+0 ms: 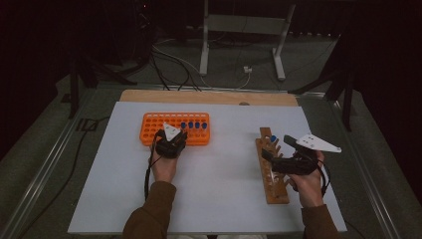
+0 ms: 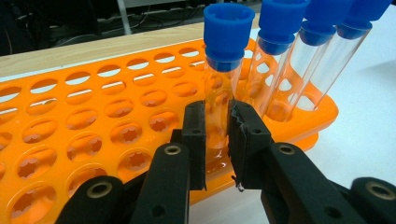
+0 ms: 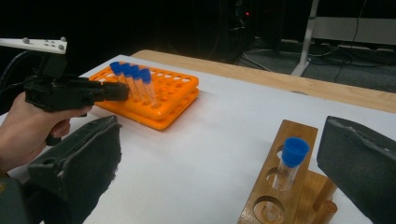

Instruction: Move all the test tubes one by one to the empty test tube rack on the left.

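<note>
White table — orange rack, wooden stand well apart.

Bare counter lies open between the orange rack on the left and the wooden rack on the right, while capped tubes crowd the orange rack's right end.

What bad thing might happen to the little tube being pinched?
1. The left gripper is shut low on a clear blue-capped tube in the orange rack. Its top is free, so a crooked pull might tip it.
2. Three more tubes stand right beside it; lifting sideways could knock them.
3. The wooden stand holds one tube close to the right gripper, whose jaws are open; a careless move could bump it.
</note>
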A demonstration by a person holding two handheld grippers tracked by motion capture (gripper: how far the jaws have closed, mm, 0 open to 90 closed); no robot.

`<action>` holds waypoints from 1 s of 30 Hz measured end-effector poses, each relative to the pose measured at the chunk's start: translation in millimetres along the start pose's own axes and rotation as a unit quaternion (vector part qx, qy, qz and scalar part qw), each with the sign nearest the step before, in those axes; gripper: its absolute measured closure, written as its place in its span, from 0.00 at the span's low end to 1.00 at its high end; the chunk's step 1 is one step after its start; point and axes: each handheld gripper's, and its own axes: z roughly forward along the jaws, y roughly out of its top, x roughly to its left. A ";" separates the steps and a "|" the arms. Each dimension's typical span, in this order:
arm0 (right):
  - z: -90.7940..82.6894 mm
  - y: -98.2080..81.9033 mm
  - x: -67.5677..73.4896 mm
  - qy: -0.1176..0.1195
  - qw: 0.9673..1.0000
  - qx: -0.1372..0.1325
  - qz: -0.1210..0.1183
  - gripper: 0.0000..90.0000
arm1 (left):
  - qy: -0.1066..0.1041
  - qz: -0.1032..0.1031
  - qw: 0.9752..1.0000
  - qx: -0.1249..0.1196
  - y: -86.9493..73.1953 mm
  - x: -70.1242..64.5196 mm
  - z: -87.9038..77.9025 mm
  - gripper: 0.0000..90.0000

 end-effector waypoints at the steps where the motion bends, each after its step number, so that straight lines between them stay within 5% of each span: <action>1: -0.2 -0.1 -0.7 -0.001 1.000 0.000 0.001 0.00 | -0.001 -0.001 1.000 0.000 0.1 0.2 0.1 0.87; 7: -1.4 -0.8 -7.8 -0.011 1.000 -0.002 0.008 0.00 | -0.010 -0.017 1.000 -0.001 0.5 2.6 0.3 0.86; 16: -0.9 -3.9 -18.1 -0.021 1.000 -0.002 0.023 0.00 | -0.036 -0.039 0.999 0.000 2.6 7.0 -6.9 0.60; 19: 0.0 -5.2 -19.1 -0.028 0.999 -0.002 0.021 0.00 | -0.058 -0.054 0.997 -0.003 4.3 9.5 -14.6 0.55; 23: 2.2 -6.1 -19.5 -0.037 0.999 0.001 0.017 0.04 | -0.059 -0.050 0.997 -0.013 7.5 8.3 -26.0 0.35; 30: 6.5 -3.2 -23.5 -0.040 0.999 0.016 0.005 0.14 | -0.073 -0.050 0.996 -0.023 12.7 13.5 -53.1 0.18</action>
